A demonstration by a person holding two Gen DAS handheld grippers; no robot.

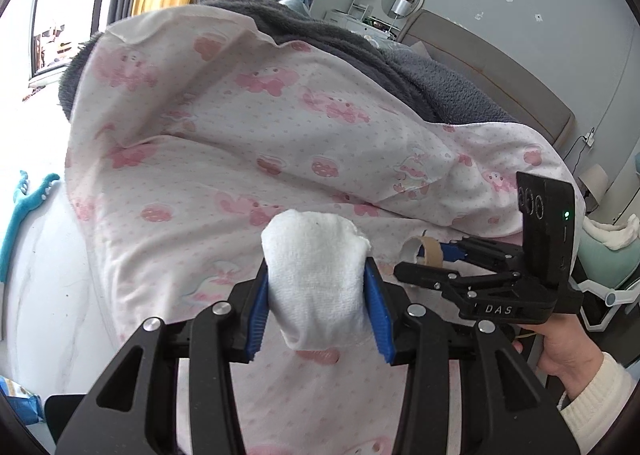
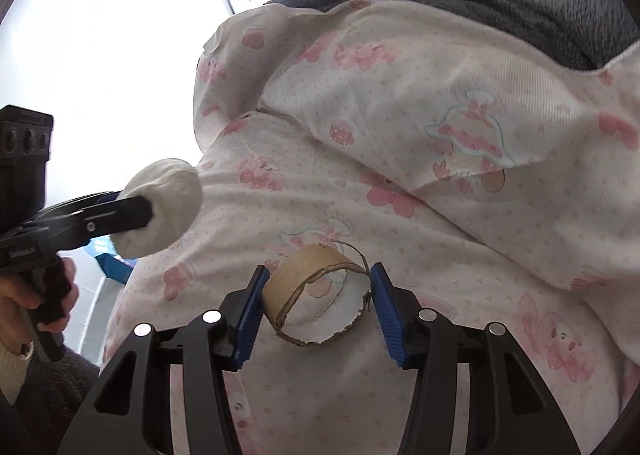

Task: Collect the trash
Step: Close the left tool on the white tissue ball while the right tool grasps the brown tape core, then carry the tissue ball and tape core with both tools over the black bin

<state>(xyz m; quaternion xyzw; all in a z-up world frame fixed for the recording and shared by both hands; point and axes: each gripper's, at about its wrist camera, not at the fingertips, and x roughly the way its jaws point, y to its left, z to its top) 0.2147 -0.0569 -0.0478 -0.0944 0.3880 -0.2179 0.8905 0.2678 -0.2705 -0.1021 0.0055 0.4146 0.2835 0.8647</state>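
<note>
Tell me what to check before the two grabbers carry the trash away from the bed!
1. Left gripper squeezing the white wad: ok, both blue pads press its sides.
2. Wad lifted off the pink blanket: ok, in the right wrist view it hangs above the fabric.
3. Right gripper around the cardboard ring: ok, the ring sits between the pads.
4. Ring held tight: cannot tell; the left pad touches, the right pad looks barely on the rim.
5. Ring lifted off the blanket: cannot tell.
6. Trash bin in sight: not ok, neither view shows one.
</note>
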